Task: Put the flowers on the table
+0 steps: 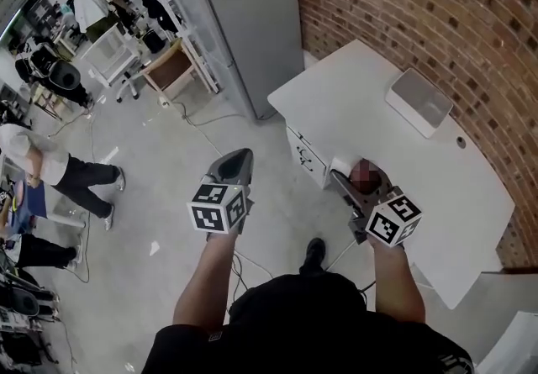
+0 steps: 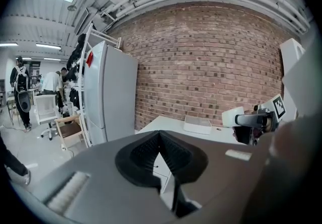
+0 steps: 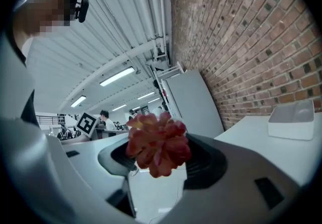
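Observation:
A red flower head (image 3: 158, 142) sits between the jaws of my right gripper (image 3: 160, 161), which is shut on it. In the head view the flower (image 1: 364, 176) and the right gripper (image 1: 358, 181) hang just over the near edge of the white table (image 1: 353, 103). My left gripper (image 1: 236, 158) is over the grey floor, left of the table, with its jaws pressed together and nothing in them. In the left gripper view its dark pads (image 2: 160, 140) meet, and the right gripper (image 2: 251, 120) shows at the right in front of the table (image 2: 171, 126).
A shallow white tray (image 1: 419, 101) lies on the table's far side against the brick wall (image 1: 420, 2). A tall grey cabinet (image 1: 244, 11) stands left of the table. Cables trail on the floor. People and chairs (image 1: 109, 61) are at the far left.

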`<state>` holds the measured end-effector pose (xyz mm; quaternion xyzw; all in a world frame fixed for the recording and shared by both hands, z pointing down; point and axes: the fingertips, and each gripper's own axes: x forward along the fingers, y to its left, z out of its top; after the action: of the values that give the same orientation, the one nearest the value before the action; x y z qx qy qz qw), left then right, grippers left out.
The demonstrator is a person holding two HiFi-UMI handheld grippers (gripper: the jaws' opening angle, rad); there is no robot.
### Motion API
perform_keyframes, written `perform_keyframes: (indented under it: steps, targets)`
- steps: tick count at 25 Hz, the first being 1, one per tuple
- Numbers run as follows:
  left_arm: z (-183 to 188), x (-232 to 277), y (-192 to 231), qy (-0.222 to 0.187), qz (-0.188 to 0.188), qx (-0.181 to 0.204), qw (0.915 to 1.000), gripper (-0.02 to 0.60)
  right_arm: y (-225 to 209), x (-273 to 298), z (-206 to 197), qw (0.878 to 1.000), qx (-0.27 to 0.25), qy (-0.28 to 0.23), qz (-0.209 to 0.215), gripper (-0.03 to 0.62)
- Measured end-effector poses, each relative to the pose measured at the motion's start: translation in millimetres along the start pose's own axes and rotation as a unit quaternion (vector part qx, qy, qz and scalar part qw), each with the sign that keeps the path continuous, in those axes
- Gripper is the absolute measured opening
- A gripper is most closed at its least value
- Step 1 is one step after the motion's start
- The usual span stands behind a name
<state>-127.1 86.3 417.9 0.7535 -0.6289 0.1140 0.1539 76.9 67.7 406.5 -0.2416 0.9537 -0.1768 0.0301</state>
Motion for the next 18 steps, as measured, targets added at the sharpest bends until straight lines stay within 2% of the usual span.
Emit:
perform_keyframes:
  steps: [8, 18]
  targets:
    - [22, 47, 12, -0.001, 0.01, -0.009, 0.9999, 0.011, -52, 21, 25, 1.0, 0.0, 0.002, -0.004, 0.25]
    - [16, 87, 45, 0.004, 0.015, -0.038, 0.9992, 0.011, -84, 56, 20, 1.0, 0.007, 0.023, -0.013, 0.25]
